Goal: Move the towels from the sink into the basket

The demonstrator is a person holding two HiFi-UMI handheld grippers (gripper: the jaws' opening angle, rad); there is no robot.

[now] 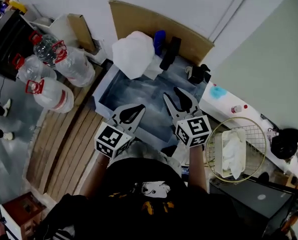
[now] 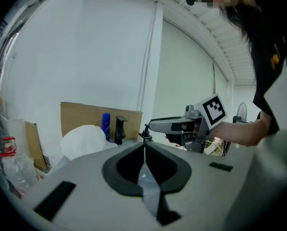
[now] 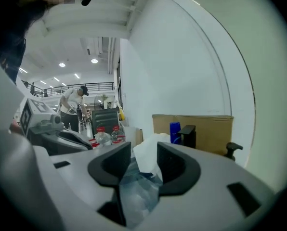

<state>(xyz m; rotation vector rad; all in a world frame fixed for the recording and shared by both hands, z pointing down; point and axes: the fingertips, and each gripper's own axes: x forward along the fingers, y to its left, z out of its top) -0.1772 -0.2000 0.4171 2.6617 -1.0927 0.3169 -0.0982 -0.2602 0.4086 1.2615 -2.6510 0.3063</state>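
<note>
The blue-grey sink (image 1: pixel 120 95) lies ahead of me, with a white crumpled bundle (image 1: pixel 133 53) that looks like a towel at its far end. It shows too in the left gripper view, bundle (image 2: pixel 83 138), and between the right jaws, bundle (image 3: pixel 144 159), far off. A round wire basket (image 1: pixel 255 134) stands at the right with a white towel (image 1: pixel 231 153) inside. My left gripper (image 1: pixel 130 113) hovers over the sink's near edge, jaws shut and empty, left gripper (image 2: pixel 144 146). My right gripper (image 1: pixel 180 102) is beside it, jaws apart with nothing in them, right gripper (image 3: pixel 142 147).
Large water bottles (image 1: pixel 54 69) stand at the left on a wooden slatted floor (image 1: pixel 64 149). A cardboard sheet (image 1: pixel 159 26), a blue bottle (image 1: pixel 159 38) and a black faucet (image 1: pixel 170 53) line the sink's far side. A dark case (image 1: pixel 259 199) sits near the basket. A person (image 3: pixel 73 107) stands far off.
</note>
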